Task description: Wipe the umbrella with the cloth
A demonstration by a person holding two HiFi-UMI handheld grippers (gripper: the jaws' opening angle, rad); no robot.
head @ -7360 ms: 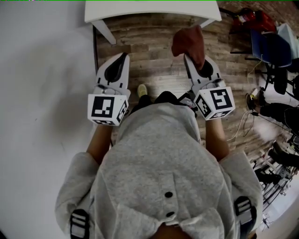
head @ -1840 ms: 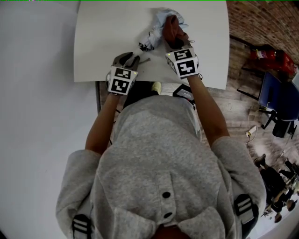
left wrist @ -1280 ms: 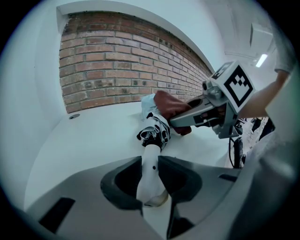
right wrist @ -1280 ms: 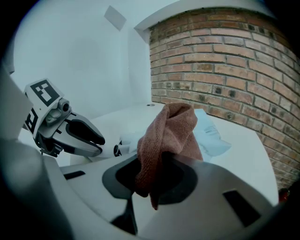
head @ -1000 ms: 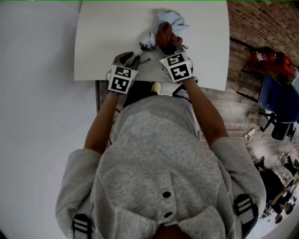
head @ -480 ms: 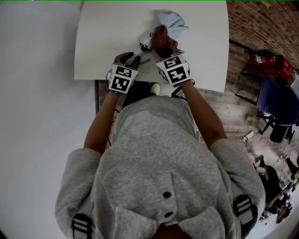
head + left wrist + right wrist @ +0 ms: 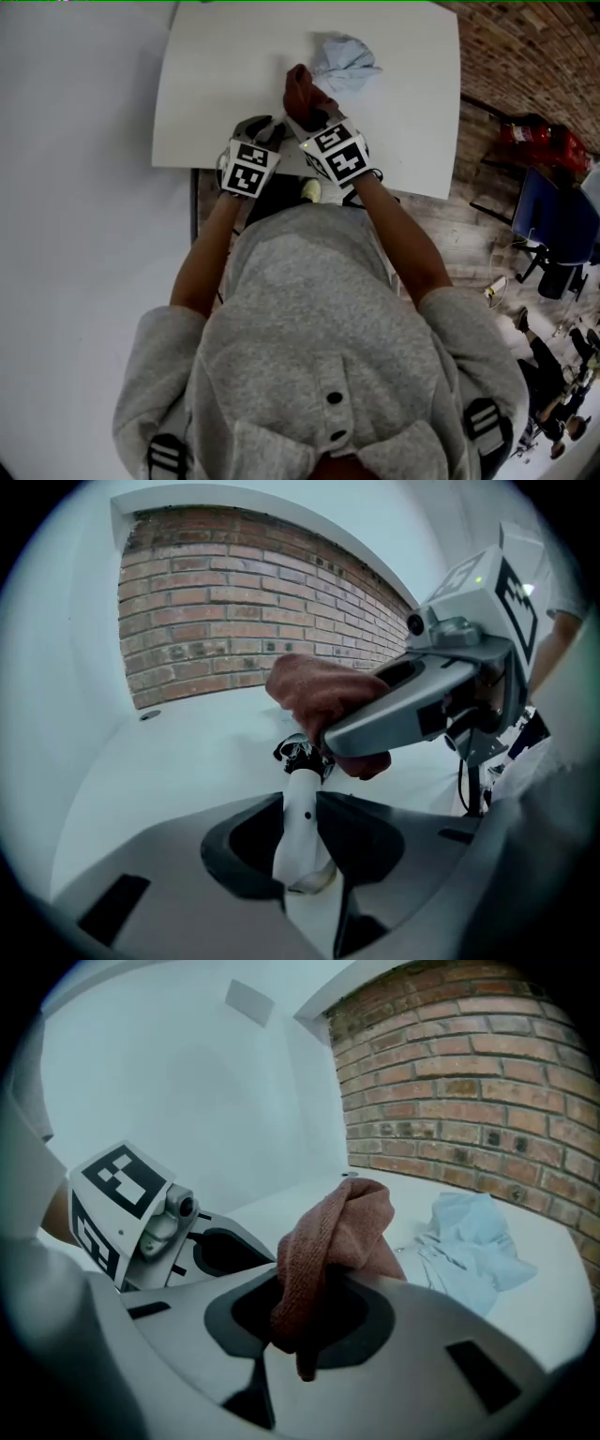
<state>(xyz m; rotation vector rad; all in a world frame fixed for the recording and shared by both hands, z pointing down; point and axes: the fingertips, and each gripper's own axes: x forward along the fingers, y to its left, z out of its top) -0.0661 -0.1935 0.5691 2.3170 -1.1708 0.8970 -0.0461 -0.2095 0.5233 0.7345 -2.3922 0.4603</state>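
Note:
On the white table (image 7: pixel 211 84) lies a folded umbrella, its crumpled light-blue canopy (image 7: pixel 343 64) at the far side and its white handle (image 7: pixel 302 822) toward me. My left gripper (image 7: pixel 265 128) is shut on that handle near the table's front edge. My right gripper (image 7: pixel 307 106) is shut on a reddish-brown cloth (image 7: pixel 300 89), which rests over the umbrella's shaft just ahead of the left jaws. In the right gripper view the cloth (image 7: pixel 330 1237) bulges out of the gripper (image 7: pixel 319 1293), with the canopy (image 7: pixel 473 1241) beyond it to the right. The shaft under the cloth is hidden.
The table's near edge runs right under both grippers. A brick wall (image 7: pixel 244 583) stands behind the table. On the wooden floor to the right are a red object (image 7: pixel 544 145) and a blue chair (image 7: pixel 553 211).
My right gripper has drawn the cloth left and toward me, from the canopy down the shaft to just ahead of the left gripper. The left gripper has stayed put on the handle.

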